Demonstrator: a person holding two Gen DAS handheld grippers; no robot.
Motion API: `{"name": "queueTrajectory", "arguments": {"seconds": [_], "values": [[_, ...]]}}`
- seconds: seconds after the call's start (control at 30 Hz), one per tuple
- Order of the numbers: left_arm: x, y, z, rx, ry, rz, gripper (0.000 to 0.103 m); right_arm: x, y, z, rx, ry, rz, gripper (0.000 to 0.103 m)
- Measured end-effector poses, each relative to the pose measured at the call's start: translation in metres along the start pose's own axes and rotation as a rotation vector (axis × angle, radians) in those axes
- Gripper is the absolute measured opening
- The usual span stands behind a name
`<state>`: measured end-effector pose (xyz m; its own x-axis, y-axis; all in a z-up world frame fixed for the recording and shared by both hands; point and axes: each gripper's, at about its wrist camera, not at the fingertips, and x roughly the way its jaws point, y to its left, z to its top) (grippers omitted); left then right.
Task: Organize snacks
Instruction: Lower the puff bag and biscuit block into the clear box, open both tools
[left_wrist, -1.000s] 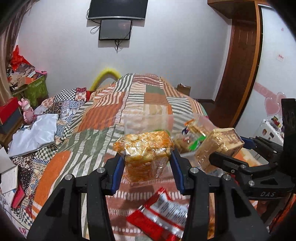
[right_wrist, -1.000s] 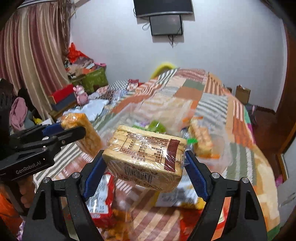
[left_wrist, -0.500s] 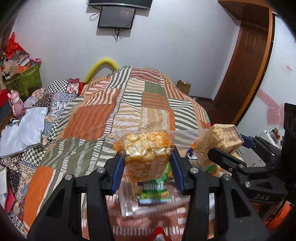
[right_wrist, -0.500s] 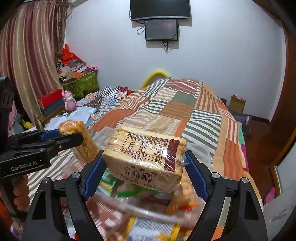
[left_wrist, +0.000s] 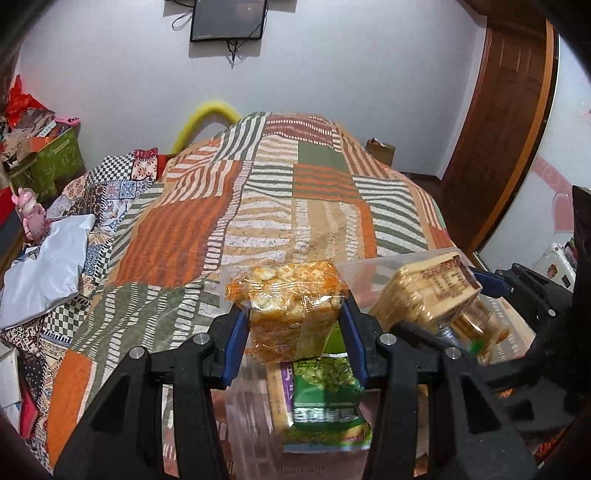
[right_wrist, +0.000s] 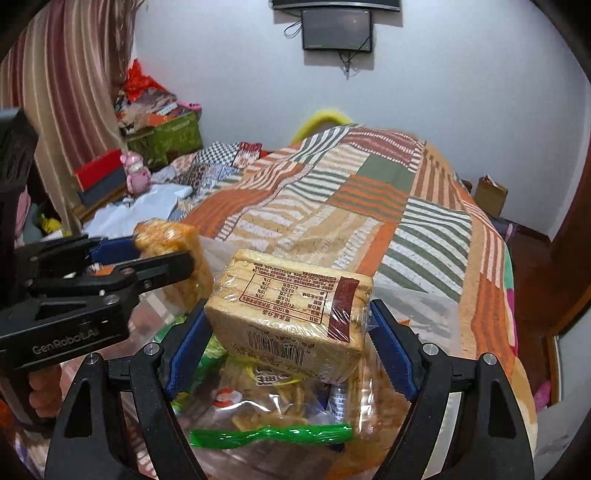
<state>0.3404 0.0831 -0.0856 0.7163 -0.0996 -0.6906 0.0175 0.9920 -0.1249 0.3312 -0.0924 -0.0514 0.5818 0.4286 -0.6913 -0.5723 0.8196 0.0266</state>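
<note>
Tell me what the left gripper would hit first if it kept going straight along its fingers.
Probably the green snack bag in the clear container, directly beneath the orange pack held by the left gripper; depth is uncertain.

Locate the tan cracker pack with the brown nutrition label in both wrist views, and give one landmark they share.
Left wrist view: the tan cracker pack sits right of centre, seen from the side, clamped in the right hand-held gripper.
Right wrist view: it fills the lower centre, between the blue pads.
Shared landmark: the dark wall screen above the patchwork bed.
</note>
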Motion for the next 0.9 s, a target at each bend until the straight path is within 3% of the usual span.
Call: {"name": "queueTrajectory", "arguments": {"seconds": [0.5,0.6,0.9], "values": [[0.01,-0.001,-0.003,0.013,0.021,0.021,0.047,0.008,0.0,-0.001,-0.025,0.044,-0.002,0.083],[0.007,-0.003,-0.004,0.022,0.015,0.032,0.057,0.005,0.002,-0.001,-0.036,0.04,-0.013,0.083],[-0.013,-0.007,-0.005,0.038,-0.039,0.053,0.07,-0.011,0.0,-0.001,-0.025,0.008,-0.019,0.088]]}}
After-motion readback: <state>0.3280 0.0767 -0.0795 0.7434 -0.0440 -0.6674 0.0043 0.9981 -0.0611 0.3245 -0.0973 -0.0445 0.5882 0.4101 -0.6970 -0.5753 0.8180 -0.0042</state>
